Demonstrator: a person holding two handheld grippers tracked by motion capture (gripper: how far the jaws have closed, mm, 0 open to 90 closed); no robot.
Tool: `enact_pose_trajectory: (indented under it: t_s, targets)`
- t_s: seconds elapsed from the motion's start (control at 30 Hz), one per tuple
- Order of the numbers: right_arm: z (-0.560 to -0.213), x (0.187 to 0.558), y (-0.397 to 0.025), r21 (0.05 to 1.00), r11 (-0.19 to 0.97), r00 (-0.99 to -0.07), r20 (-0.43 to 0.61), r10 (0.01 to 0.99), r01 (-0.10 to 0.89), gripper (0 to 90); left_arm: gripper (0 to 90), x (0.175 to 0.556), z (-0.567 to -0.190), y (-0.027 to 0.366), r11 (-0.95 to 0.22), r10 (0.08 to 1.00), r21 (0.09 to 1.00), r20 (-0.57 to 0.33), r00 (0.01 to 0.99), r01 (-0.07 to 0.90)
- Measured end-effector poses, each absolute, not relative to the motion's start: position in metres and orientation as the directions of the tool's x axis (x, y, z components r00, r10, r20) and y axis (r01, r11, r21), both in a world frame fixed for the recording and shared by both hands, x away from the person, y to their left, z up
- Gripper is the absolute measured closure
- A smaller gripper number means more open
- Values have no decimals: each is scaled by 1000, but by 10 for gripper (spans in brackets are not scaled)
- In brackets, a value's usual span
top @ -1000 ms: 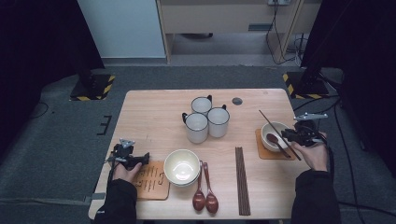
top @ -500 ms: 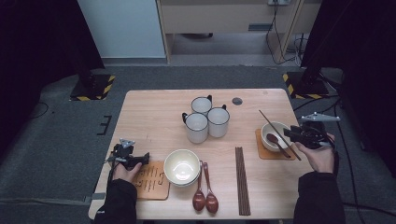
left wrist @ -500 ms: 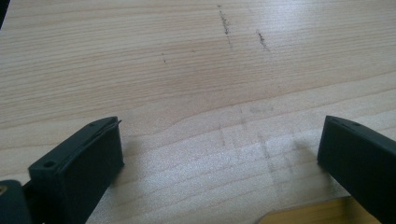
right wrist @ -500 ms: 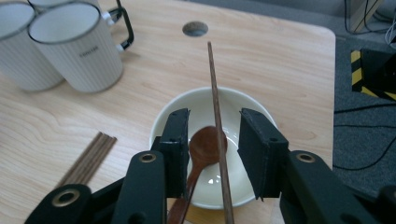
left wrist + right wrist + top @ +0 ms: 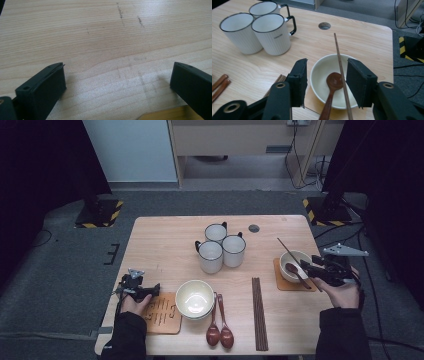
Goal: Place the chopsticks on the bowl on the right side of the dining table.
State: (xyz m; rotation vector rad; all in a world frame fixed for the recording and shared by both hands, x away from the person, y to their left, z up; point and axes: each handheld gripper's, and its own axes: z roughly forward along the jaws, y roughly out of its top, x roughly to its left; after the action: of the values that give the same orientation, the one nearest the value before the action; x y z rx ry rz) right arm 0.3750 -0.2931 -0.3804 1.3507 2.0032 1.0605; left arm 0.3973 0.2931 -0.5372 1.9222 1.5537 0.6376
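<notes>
Tabletop (image 5: pixel 165 240) of pale wood fills the high view. At its right edge the right claw (image 5: pixel 306 268) is held low, just beside a small bowl (image 5: pixel 291 258) that stands on a coaster (image 5: pixel 280 284). A spoon (image 5: pixel 295 272) lies in the bowl, and a chopstick (image 5: pixel 286 248) rests slanted across its rim, the far end pointing left and away. Three mugs (image 5: pixel 222 247) stand bunched at the middle, with a small dark hole (image 5: pixel 254 228) in the wood to their right. Near the front a larger bowl (image 5: pixel 194 298) sits beside a slotted mat (image 5: pixel 162 312), two spoons (image 5: pixel 220 332) lie to its right, and a bundle of chopsticks (image 5: pixel 258 312) lies farther right. The left claw (image 5: pixel 152 290) rests at the near left, at the mat's far edge.

Left gripper view: the left claw (image 5: pixel 117 82) stands wide, nothing between its jaws, bare wood beyond and a corner of the mat (image 5: pixel 165 116) at the bottom.

Right gripper view: the right claw (image 5: pixel 327 80) is open at a middling width, holding nothing. Between its jaws, a little beyond them, lie the bowl (image 5: pixel 319 75), the spoon (image 5: pixel 333 83) with its handle coming toward the camera, and the chopstick (image 5: pixel 340 67), which runs close to the right jaw; whether it touches it I cannot tell. The mugs (image 5: pixel 255 30) stand at the far left.
</notes>
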Motion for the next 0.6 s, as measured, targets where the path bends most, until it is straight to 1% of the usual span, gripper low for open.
enact_pose_trajectory:
  t_s: [0.33,0.6]
  targets:
    - [-382,365,-270,816,223,-404,14,914,533,463,0,397,-537,293,-153,978,697,6,207,701]
    - [-387,361,-261,814,245,-419,-2,908,526,444,0,397,-537,293,-153,978,697,6,207,701]
